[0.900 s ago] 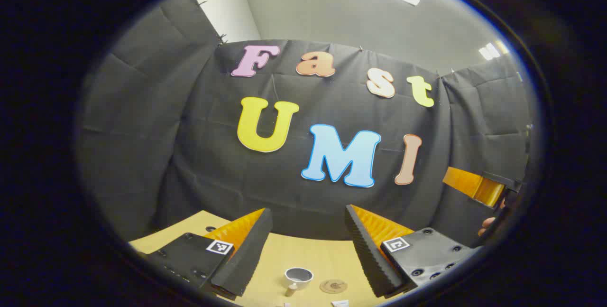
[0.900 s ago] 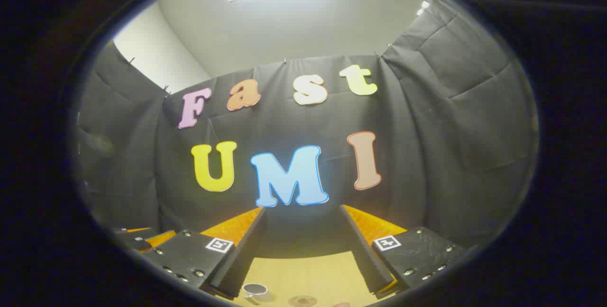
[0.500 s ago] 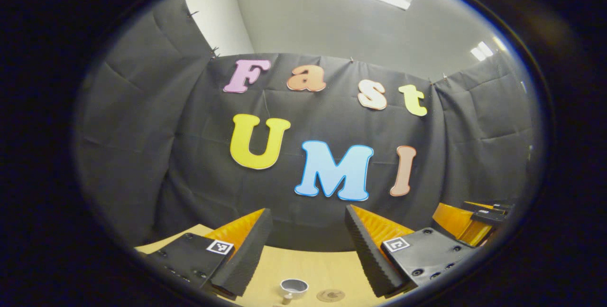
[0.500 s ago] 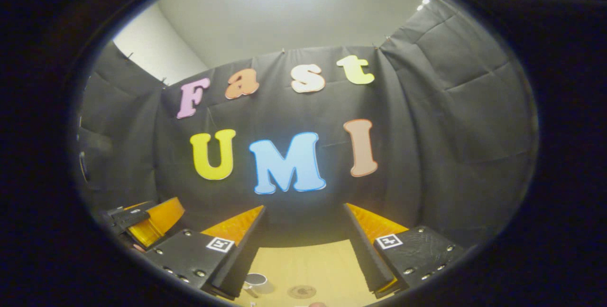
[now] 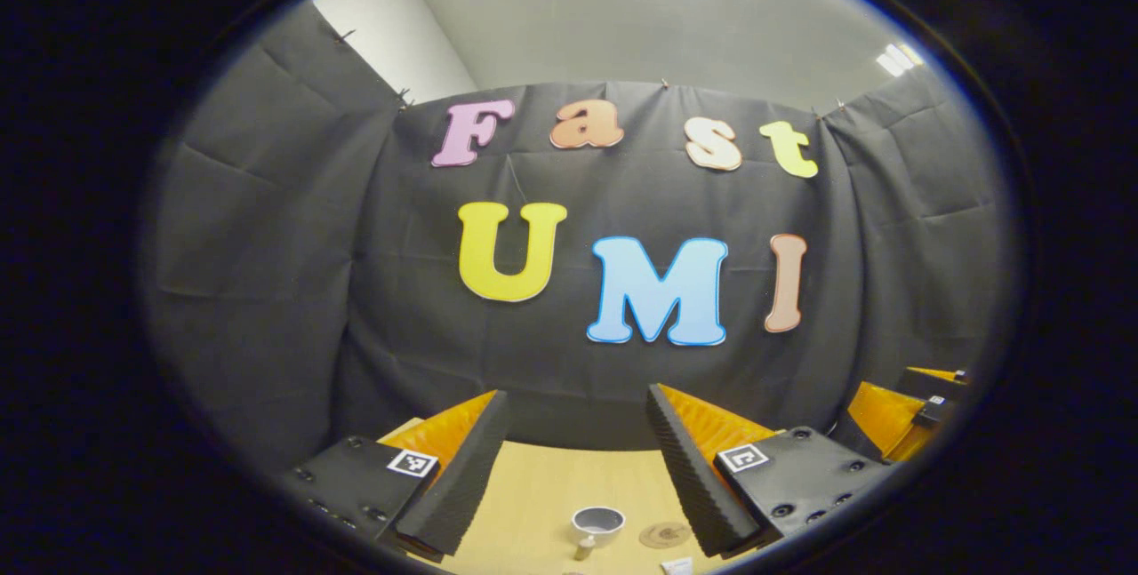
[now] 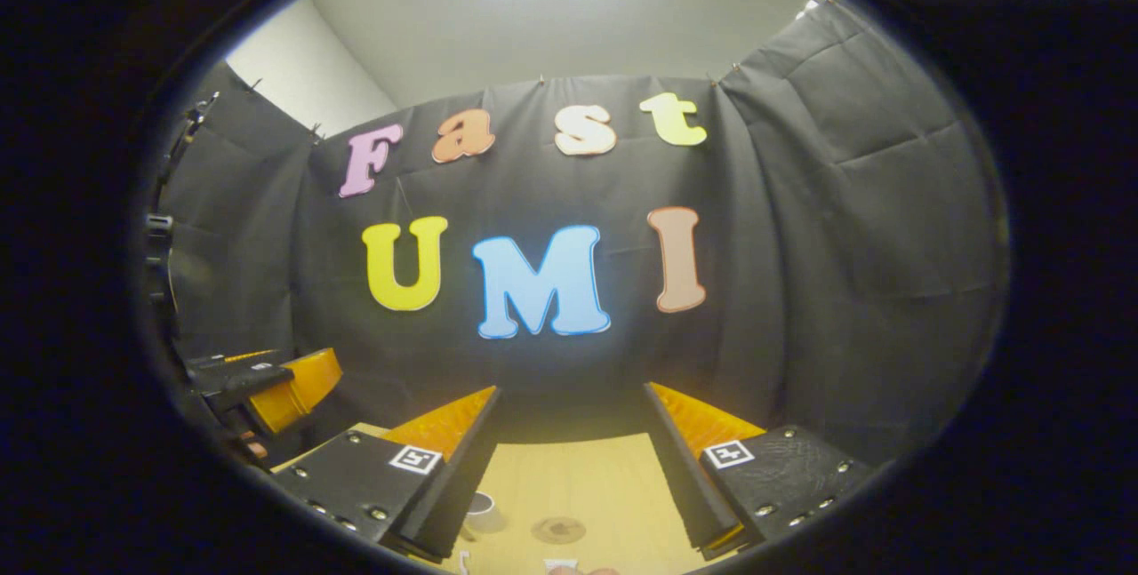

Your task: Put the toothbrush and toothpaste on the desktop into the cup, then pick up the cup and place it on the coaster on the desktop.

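A small grey cup (image 5: 597, 522) stands upright on the wooden desktop (image 5: 542, 491), with a round brown coaster (image 5: 663, 534) just to its right. My left gripper (image 5: 573, 468) hangs open high above them, nothing between its fingers. In the right gripper view the cup (image 6: 481, 506) is half hidden behind a finger and the coaster (image 6: 557, 529) lies beside it. My right gripper (image 6: 569, 459) is open and empty too. Small white bits (image 5: 676, 565) at the lower edge are too cut off to name.
The other gripper (image 5: 902, 415) shows at the far right of the left gripper view, and its counterpart (image 6: 267, 384) at the left of the right gripper view, with a hand below it. Black cloth walls close the desk's far side.
Both views have shifted. In the left gripper view the cup and coaster slid rightward; in the right gripper view the wall dropped lower and more desktop shows. Both grippers stayed open.
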Tool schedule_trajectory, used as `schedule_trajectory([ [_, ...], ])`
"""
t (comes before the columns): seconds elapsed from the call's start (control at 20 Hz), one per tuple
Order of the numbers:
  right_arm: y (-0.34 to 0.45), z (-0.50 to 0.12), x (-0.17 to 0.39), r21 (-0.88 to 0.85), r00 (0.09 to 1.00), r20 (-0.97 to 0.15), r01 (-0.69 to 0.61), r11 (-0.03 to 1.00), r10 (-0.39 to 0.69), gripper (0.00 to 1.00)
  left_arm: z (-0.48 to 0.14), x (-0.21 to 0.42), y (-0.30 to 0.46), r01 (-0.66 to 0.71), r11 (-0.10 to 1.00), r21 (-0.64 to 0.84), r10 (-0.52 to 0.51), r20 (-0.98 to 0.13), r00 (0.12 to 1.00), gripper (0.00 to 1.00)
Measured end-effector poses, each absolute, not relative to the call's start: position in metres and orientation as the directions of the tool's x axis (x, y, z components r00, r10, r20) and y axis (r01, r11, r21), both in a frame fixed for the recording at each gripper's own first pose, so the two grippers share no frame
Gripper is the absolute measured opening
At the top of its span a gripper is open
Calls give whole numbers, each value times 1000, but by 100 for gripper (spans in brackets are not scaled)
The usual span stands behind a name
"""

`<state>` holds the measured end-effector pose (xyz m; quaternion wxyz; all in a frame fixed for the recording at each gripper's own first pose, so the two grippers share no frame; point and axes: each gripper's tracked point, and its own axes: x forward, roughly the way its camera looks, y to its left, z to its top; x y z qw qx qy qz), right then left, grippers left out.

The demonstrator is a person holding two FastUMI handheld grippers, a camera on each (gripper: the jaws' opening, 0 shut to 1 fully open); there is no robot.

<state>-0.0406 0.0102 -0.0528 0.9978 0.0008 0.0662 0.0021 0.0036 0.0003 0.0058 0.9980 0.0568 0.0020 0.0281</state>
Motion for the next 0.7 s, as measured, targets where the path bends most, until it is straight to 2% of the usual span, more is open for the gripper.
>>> schedule_trajectory([
  [0.15, 4, -76, -39, -24, 977, -211, 15, 1000, -19, 91, -13, 4, 4, -44, 990, 135, 53, -64, 997, 100],
  [0.35, 7, -122, -46, 14, 932, -363, -1, 1000, 5, 92, -73, 5, 5, 4, 989, 148, 31, -230, 973, 100],
  [0.5, 4, -145, -53, 44, 903, -429, 9, 999, 10, 91, -108, -1, 9, 29, 992, 126, 13, -315, 949, 99],
  [0.7, 2, -192, -62, 18, 829, -559, 3, 1000, 7, 92, -157, -12, 14, 38, 993, 115, 15, -431, 902, 100],
])
